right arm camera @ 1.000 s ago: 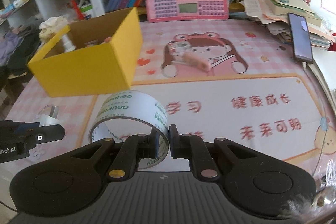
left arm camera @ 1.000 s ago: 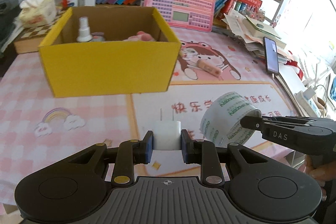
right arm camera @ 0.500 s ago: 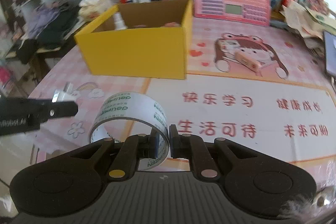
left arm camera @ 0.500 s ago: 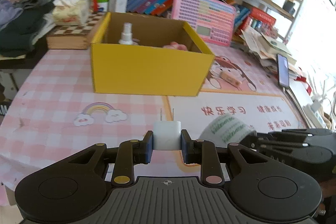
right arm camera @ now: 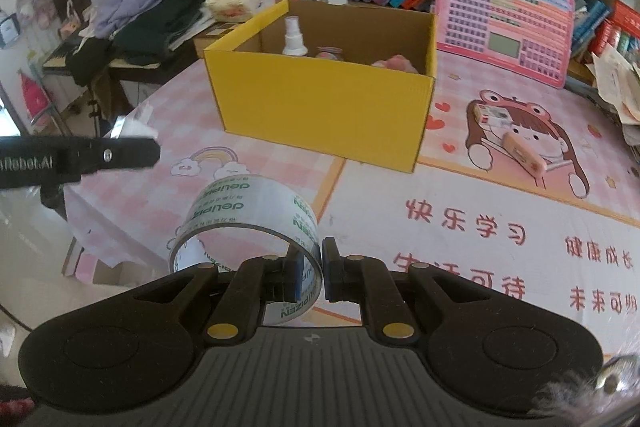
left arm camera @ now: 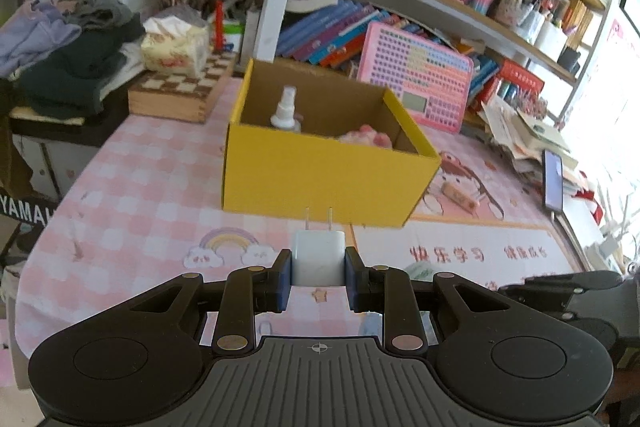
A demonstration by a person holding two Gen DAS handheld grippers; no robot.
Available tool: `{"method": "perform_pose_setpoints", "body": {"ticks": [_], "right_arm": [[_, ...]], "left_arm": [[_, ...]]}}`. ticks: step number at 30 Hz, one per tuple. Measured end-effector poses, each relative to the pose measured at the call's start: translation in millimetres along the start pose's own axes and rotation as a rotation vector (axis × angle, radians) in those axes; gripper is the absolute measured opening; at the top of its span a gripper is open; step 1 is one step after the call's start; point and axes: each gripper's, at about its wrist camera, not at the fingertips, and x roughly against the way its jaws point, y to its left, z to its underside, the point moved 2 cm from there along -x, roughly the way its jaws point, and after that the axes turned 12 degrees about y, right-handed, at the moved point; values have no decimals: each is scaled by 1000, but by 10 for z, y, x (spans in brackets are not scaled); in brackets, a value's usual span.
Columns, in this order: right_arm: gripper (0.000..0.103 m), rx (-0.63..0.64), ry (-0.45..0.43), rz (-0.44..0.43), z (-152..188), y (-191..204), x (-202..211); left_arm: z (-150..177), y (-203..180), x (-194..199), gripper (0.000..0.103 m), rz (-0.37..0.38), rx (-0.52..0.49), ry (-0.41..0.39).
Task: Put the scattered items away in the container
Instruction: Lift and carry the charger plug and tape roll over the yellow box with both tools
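My left gripper (left arm camera: 318,277) clamps the white charger (left arm camera: 318,255), prongs up. Yellow box (left arm camera: 324,175) ahead holds a spray bottle (left arm camera: 285,111) and something pink (left arm camera: 366,140), possibly a toy.

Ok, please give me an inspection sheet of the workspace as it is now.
Surface: pink checked tablecloth with a cartoon learning mat.
Job's things: yellow box holding a spray bottle and pink items; white charger plug; clear tape roll.
Clutter: small tube on the mat, phone, pink toy tablet, chessboard box.
Grippers: left tool shut on the plug; right tool shut on the tape wall.
Cables: nothing seen.
Surroundings: bookshelves, clothes pile.
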Motion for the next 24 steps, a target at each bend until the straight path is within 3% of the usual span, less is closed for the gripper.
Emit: {"method": "perform_pose_setpoints", "body": {"ticks": [11,18,24], "right_arm": [[9,24,-79,11,-508,-269,121],[9,81,-195,40,-1183,-525,153],[9,93,-238,109,-1924,-807,-97]], "left_arm": [[-536,-94,-102,25,-10,-14,-99],[-993,-142,-346,25,-32,-34,-135],[-1407,-178,-792,25,-45,-56,-83]]}}
